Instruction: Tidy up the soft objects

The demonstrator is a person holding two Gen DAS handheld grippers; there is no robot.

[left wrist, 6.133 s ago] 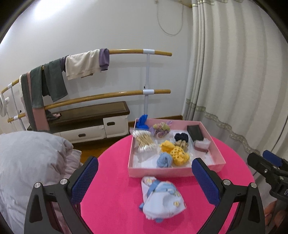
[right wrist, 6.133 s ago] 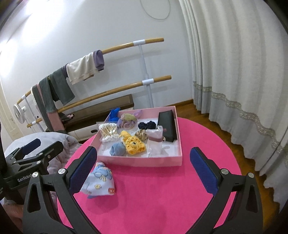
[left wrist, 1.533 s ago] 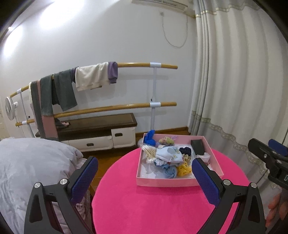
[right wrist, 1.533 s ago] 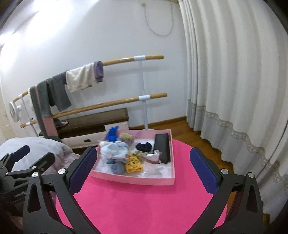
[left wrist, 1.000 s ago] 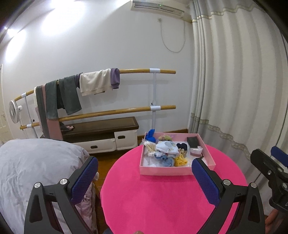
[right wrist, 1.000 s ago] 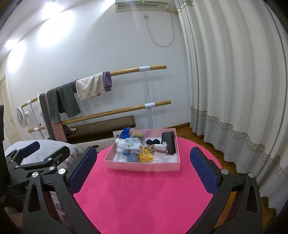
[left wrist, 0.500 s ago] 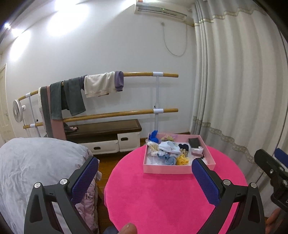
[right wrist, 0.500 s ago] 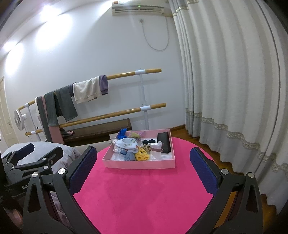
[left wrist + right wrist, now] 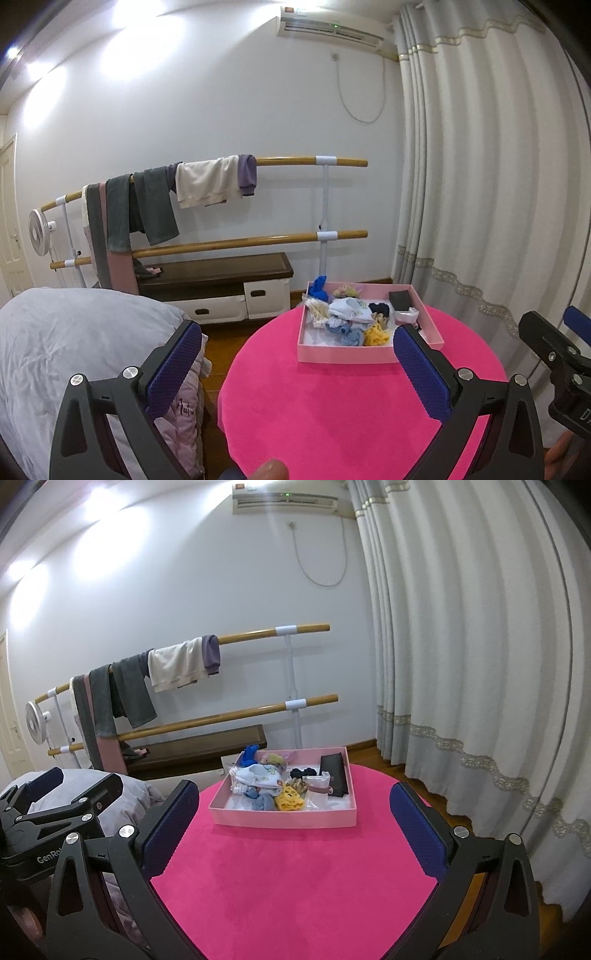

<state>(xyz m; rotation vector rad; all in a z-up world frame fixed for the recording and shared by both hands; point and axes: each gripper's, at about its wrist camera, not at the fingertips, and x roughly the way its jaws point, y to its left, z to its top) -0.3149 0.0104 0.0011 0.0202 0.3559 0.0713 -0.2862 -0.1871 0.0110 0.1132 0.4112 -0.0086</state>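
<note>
Soft objects lie gathered in the pink box [image 9: 343,352], which rests on the far part of the round pink surface [image 9: 332,413]. Uppermost among them is the white printed cloth bundle [image 9: 349,309], lying over a blue knitted piece [image 9: 349,336] and beside a yellow knitted piece [image 9: 376,335]. Toward the box's far left corner sit a blue item [image 9: 318,290] and a bag of cotton swabs [image 9: 318,314]; toward its right side lie a dark scrunchie [image 9: 303,772], a small clear pouch [image 9: 318,784] and a black case [image 9: 334,775] along the right wall. My left hand-held gripper [image 9: 295,373] hovers over the near edge of the surface with its blue pads [image 9: 173,373] spread wide and nothing between them. My right hand-held gripper [image 9: 295,832] is likewise spread and empty, held near the surface's near edge, well apart from the box. Behind the surface, against the white wall, stands a double wooden rail [image 9: 229,242] draped with grey, cream and purple garments [image 9: 207,182]; a low dark bench [image 9: 218,275] sits beneath it. A grey duvet [image 9: 74,350] lies at left, a pale curtain [image 9: 491,184] hangs at right, and an air conditioner [image 9: 332,31] is mounted high on the wall.
</note>
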